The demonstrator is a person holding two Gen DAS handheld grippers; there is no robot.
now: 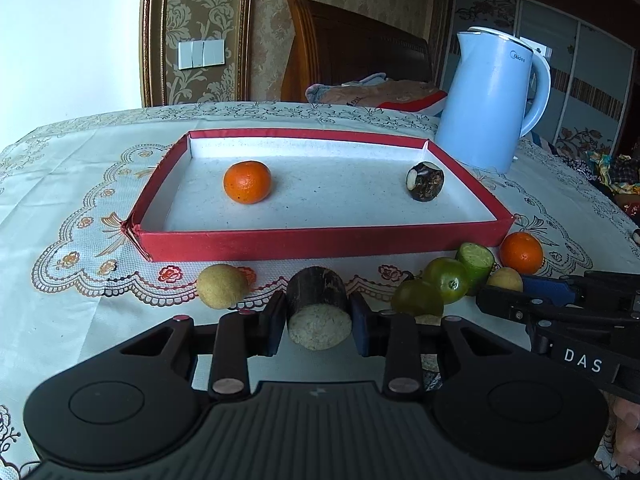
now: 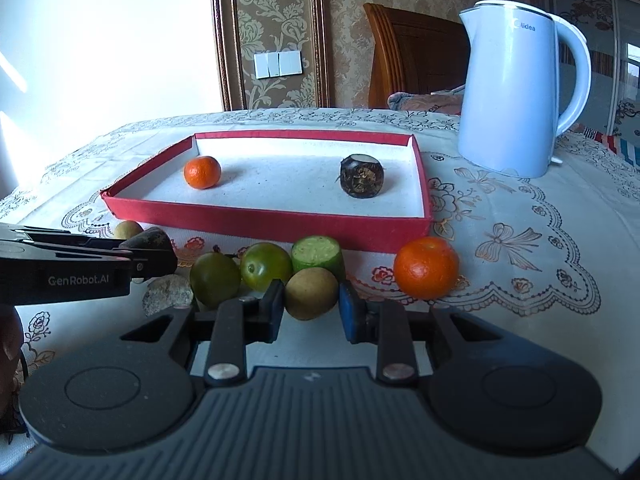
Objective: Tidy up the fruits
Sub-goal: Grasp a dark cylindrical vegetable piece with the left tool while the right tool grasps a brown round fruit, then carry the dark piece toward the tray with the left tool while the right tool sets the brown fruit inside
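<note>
My left gripper (image 1: 318,322) is shut on a dark cut cane piece (image 1: 318,308) whose pale end faces the camera, just in front of the red tray (image 1: 320,242). In the right wrist view, my right gripper (image 2: 312,310) is shut on a tan round fruit (image 2: 311,294), with a pad pressing on each side. The tray (image 2: 272,224) holds an orange mandarin (image 1: 247,182) at its left and another dark cane piece (image 1: 425,181) at its right. Before its front wall lie two green mandarins (image 2: 215,279), a green cut piece (image 2: 318,256) and an orange mandarin (image 2: 426,268).
A pale blue kettle (image 1: 492,100) stands behind the tray's right corner. Another tan fruit (image 1: 222,286) lies left of the held cane piece. A lace-patterned cloth (image 2: 520,248) covers the table, and a wooden headboard (image 1: 352,52) rises beyond its far edge.
</note>
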